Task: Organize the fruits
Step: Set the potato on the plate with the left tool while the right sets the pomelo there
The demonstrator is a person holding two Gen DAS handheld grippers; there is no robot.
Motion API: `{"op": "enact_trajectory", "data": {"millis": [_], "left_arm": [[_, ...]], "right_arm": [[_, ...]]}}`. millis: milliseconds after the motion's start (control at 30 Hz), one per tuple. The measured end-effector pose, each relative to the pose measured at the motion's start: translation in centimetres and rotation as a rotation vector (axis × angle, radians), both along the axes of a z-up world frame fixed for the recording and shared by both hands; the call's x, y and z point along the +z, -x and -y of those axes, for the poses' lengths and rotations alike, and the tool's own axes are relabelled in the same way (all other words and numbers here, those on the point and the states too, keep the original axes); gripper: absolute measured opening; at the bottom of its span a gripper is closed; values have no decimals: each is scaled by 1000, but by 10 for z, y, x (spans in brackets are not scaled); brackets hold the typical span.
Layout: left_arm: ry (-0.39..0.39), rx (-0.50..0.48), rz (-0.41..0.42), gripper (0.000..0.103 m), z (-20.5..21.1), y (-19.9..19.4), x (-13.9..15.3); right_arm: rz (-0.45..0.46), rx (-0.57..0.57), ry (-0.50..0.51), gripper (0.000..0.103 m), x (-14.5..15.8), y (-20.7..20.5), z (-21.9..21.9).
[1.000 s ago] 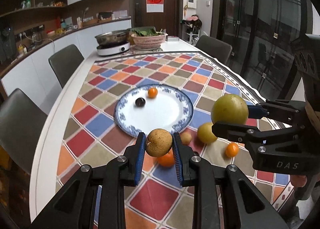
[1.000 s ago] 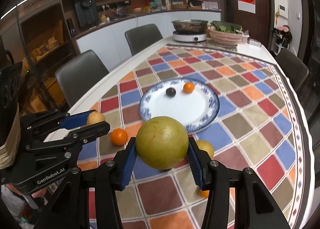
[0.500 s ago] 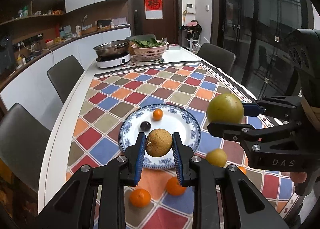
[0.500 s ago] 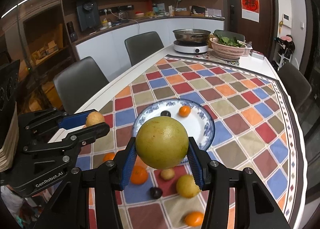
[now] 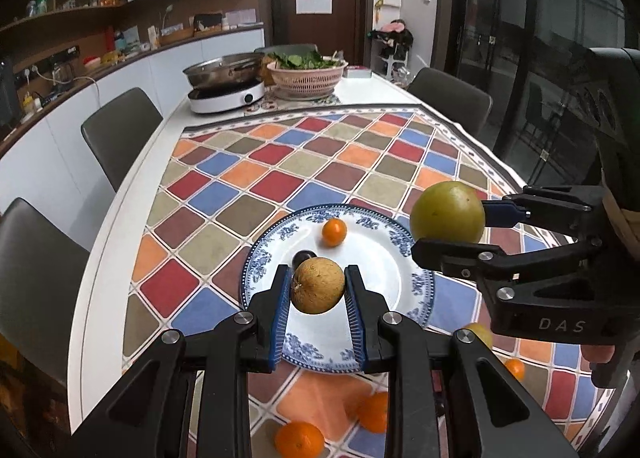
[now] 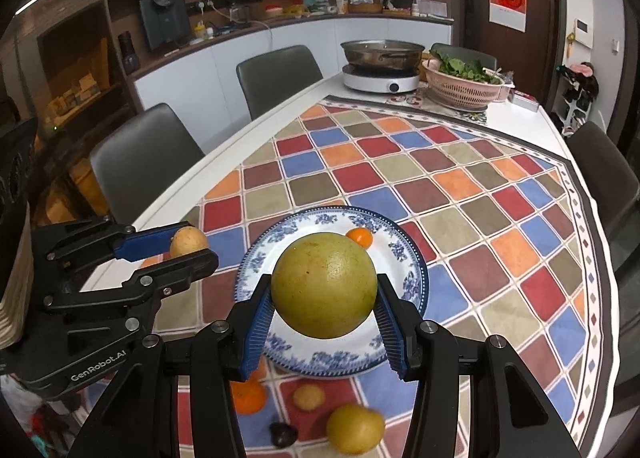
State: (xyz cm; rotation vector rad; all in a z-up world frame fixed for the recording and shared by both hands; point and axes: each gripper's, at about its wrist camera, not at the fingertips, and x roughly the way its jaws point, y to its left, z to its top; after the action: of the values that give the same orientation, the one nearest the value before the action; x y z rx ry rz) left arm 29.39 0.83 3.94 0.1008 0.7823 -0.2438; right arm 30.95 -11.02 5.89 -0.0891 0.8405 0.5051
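Fruits lie on and around a blue-and-white plate [image 5: 420,290] on a long white table [image 5: 120,242] covered by a cloth of coloured diamonds [image 5: 320,162]. Grey chairs [image 5: 120,134] stand along both sides; at the far end sit a steel pan on an induction cooker [image 5: 226,92] and a pink basket of greens [image 5: 306,76]. Behind are kitchen counters, shelves and a dark door with a red hanging.

Both grippers are held above the near part of the plate, level and pointing along the table, left beside right. The right gripper [image 6: 324,310] has its jaws spread wide and clamped on a large round yellow-green fruit [image 6: 324,284]. The left gripper [image 5: 318,300] has its jaws set narrower, pinching a smaller round tan fruit [image 5: 318,284] whose stem end faces left. Neither fruit has a clear long axis.

On the plate's far side rest 1 small orange [image 5: 334,231] and 1 dark fruit [image 5: 303,257], near each other. On the cloth below the grippers lie a yellow fruit [image 6: 355,429], 2 oranges [image 5: 299,438], a small tan fruit [image 6: 309,397] and a dark fruit [image 6: 283,434].
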Motion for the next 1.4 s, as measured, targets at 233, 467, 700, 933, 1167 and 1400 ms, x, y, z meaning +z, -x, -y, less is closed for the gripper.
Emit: {"op": "enact_trajectory", "data": {"millis": [233,467,700,933,1167,1400], "left_arm": [[-2,-2,-70,27,-1,-36,-25],[-14,9,-142,27,-2,-69,-52],[-23,0,-200,27,-2,-88,-74],[-10,-1,-251,27,-4,-100,-92],[-12,13,-273,27,-5,-107,-97],[-37,31,-251,29,-7,-103,-88]], "right_arm": [[-61,9,31,50,-27,-38,-7],[-118,26,69,50,-54,-68,-15],[-176,18,83,50,-75,-88,-16],[-209,18,102,50,-91,-99,-17],[-227,26,112,50,-99,-103,-21],[-249,19,105,50,-102,-104,-19]]}}
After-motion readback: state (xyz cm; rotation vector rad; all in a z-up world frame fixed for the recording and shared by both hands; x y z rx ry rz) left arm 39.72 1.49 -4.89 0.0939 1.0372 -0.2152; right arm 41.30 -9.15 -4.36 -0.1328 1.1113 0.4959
